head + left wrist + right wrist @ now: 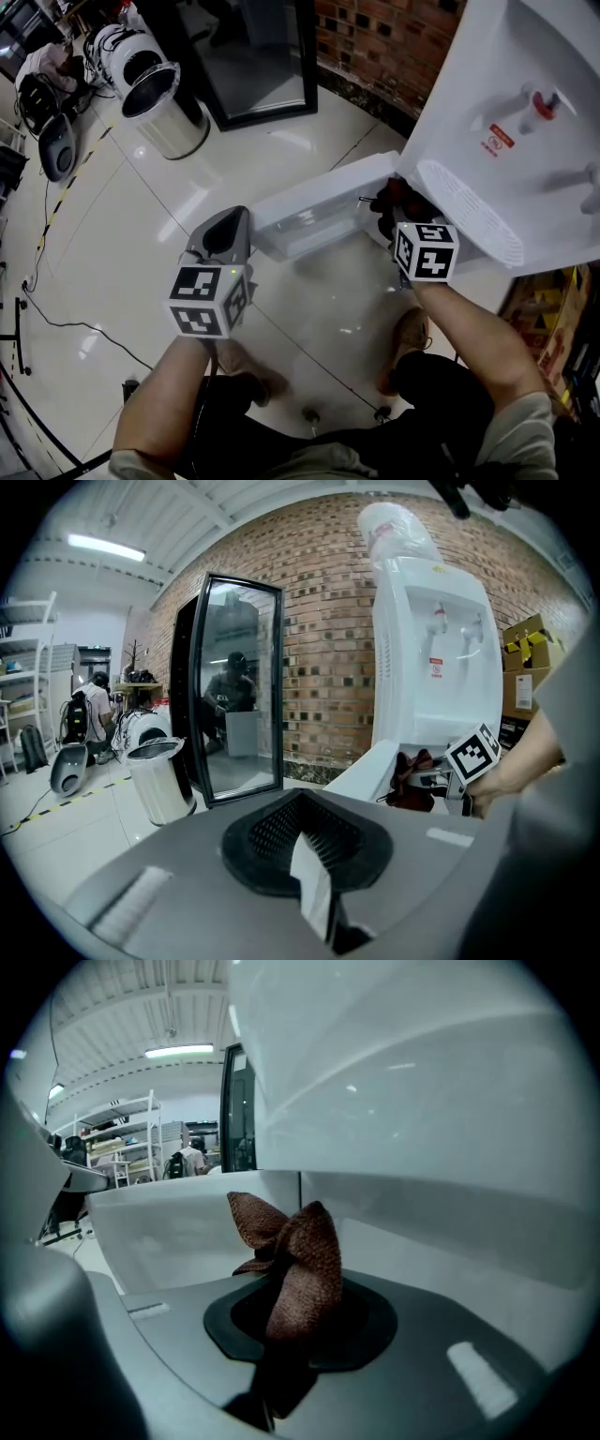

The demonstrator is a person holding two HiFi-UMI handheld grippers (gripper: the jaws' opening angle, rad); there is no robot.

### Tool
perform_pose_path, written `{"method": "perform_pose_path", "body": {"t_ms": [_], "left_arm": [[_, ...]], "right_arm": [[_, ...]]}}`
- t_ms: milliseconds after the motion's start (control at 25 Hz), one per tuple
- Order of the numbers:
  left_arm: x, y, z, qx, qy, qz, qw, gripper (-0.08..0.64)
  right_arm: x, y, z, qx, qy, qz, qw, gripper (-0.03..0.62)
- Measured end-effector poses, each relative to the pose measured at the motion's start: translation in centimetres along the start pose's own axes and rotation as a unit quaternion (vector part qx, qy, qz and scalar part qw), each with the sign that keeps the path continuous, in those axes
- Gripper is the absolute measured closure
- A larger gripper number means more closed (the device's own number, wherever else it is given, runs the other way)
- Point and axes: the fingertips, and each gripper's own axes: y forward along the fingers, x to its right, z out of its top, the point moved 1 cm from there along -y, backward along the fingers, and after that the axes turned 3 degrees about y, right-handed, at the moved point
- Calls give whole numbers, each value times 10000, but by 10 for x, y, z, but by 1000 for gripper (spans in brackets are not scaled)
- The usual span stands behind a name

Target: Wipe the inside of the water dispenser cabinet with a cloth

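Progress: door [319,202] open, I judge wiping barely under way, 0 walls visibly wiped | cloth [300,1260]: pinched in my right gripper [389,214] at the cabinet mouth, under the dispenser [525,122], just right of the door | left gripper [223,239]: pressed together, empty, near left, well apart | left to do: inside surfaces.

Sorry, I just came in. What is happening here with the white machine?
A person is working on a white water dispenser with two hand-held tools. The right claw is shut on a brown cloth and is at the open cabinet door, low on the dispenser. It is not clear whether the cloth touches a surface. The left claw is shut and empty, and is held apart over the floor.
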Motion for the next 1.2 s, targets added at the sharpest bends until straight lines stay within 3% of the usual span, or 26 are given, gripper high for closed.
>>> {"method": "perform_pose_path", "body": {"t_ms": [360, 480, 560, 680, 880, 1000, 1200], "left_arm": [[1, 3, 1, 55, -11, -12, 10000, 560], [2, 3, 1, 53, 7, -47, 10000, 560], [2, 4, 1, 65, 27, -67, 10000, 560], [2, 3, 1, 103, 47, -94, 9999, 560], [1, 4, 2, 208, -5, -159, 9997, 560], [0, 6, 3, 229, -26, -184, 9996, 560], [-2, 8, 5, 242, -85, -223, 9994, 560]], "right_arm": [[4, 3, -3, -58, 3, -29, 10000, 506], [-14, -5, -10, -115, -249, 231, 9994, 505], [-41, -13, -13, -96, -593, 614, 9963, 505], [-97, -24, -21, -72, -985, 1474, 9841, 505], [-185, -37, -40, -257, -1343, 2678, 9537, 505], [-221, -37, -49, -376, -1506, 3118, 9374, 505], [-265, -27, -70, -648, -1726, 3465, 9198, 505]]}}
